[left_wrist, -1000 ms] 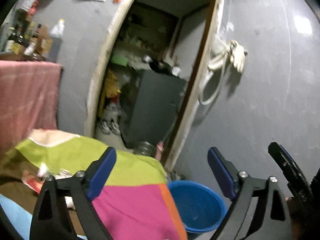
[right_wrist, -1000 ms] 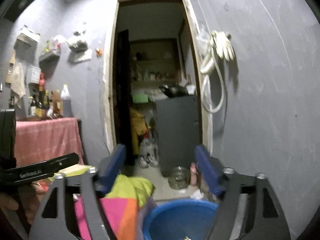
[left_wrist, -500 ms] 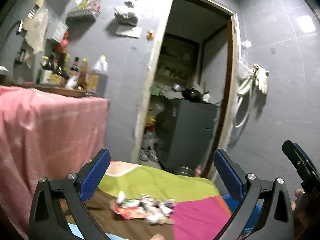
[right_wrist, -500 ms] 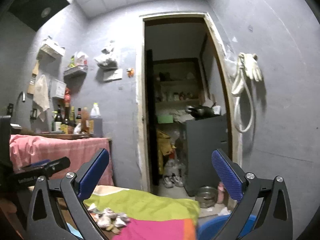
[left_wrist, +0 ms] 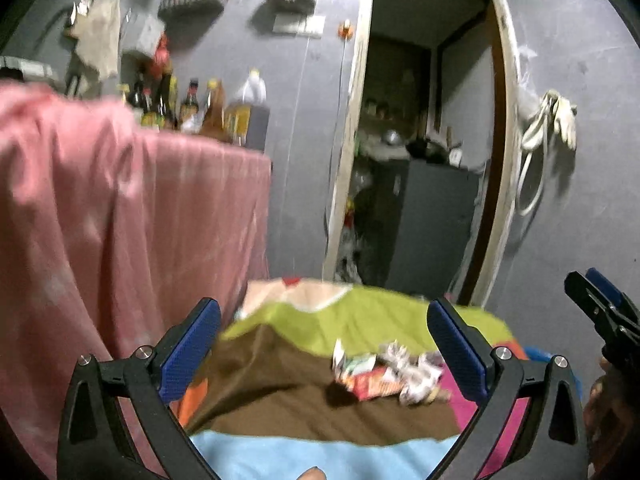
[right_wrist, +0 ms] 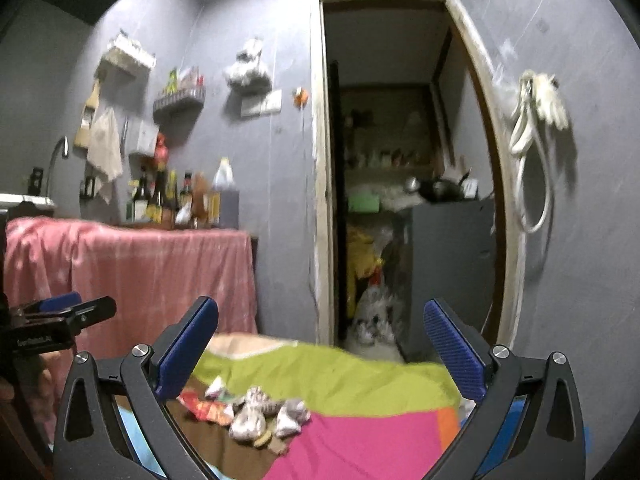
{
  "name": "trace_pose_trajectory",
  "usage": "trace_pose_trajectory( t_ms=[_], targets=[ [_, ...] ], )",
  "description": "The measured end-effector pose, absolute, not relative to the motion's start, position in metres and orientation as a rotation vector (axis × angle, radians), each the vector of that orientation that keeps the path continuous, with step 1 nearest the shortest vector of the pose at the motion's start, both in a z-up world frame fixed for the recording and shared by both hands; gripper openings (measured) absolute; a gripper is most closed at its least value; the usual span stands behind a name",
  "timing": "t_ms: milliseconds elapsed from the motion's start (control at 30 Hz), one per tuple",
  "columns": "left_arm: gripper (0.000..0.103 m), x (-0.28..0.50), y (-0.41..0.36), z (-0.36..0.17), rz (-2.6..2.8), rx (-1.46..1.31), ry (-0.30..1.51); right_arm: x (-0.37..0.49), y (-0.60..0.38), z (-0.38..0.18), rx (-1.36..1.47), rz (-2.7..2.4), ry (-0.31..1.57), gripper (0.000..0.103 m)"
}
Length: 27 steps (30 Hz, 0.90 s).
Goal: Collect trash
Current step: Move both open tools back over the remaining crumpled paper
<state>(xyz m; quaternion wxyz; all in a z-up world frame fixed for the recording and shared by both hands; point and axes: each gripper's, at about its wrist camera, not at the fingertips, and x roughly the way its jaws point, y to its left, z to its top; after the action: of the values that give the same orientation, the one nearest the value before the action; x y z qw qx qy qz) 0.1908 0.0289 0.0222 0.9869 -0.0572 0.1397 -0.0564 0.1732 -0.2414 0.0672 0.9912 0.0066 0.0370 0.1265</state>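
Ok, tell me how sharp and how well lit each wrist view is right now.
Left wrist view: motion blur smears the pink cloth and the bottles; the trash pile is soft but readable; fisheye bends the doorway. Right wrist view: steadier, though the trash pile is slightly blurred; dim light, with the hanging gloves casting a shadow on the grey wall.
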Motion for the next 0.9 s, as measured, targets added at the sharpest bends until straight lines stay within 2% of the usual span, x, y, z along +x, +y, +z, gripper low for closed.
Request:
trace_pose_trajectory(
  t_ms=[100,300,367,533,700,900],
  targets=[
    [0.101,0.203,0.031,0.004,-0.125,-0.114,0.351,0.187,-0.236,0.051,-0.002,0.268,0.154,0.103],
    [0.100,0.226,0.029,-0.022,-0.167,-0.140,0.477,0.217,-0.231,0.029,-0.009,0.300,0.302,0.084],
    [0.097,0.233,0.028,-0.029,-0.187,-0.160,0.516,0.230,-0.230,0.022,-0.021,0.306,0.357,0.081],
    [0.073,0.252,0.019,-0.040,-0.227,-0.178,0.613,0.256,-0.223,0.002,-0.048,0.350,0.480,0.065],
    [0.060,0.269,0.018,-0.046,-0.253,-0.212,0.680,0.277,-0.215,-0.018,-0.075,0.390,0.579,0.054],
    [0.030,0.280,0.018,-0.045,-0.252,-0.235,0.733,0.302,-0.209,-0.034,-0.068,0.450,0.704,0.041]
  ],
)
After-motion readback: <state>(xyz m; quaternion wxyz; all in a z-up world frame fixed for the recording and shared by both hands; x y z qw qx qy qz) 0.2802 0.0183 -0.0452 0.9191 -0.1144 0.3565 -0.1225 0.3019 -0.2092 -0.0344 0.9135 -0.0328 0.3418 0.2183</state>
